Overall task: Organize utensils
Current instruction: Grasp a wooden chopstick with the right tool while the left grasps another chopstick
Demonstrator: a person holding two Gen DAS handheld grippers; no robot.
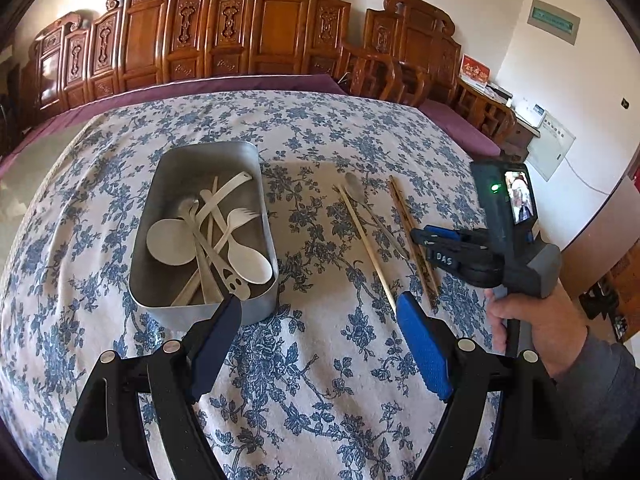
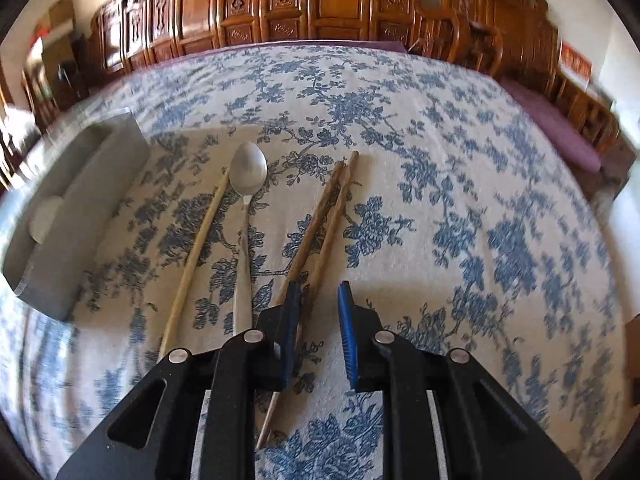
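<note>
A grey metal tray (image 1: 160, 280) on the floral tablecloth holds several white plastic spoons and forks (image 1: 224, 236). To its right lie a pale chopstick (image 1: 366, 240), a metal spoon (image 1: 354, 182) and a pair of brown chopsticks (image 1: 412, 236). My left gripper (image 1: 320, 312) is open and empty, just in front of the tray's near right corner. My right gripper (image 2: 318, 300) is open, hovering over the near ends of the brown chopsticks (image 2: 324, 216), its left finger over them. The spoon (image 2: 248, 176), the pale chopstick (image 2: 196, 248) and the tray (image 2: 80, 208) show to its left.
The table (image 1: 320, 400) is covered by a blue-flowered cloth. Carved wooden chairs (image 1: 240, 28) line the wall behind it, with purple cushions (image 1: 460, 128) at the far and right edges. The right gripper's body (image 1: 500, 232) and the hand (image 1: 520, 320) holding it show in the left wrist view.
</note>
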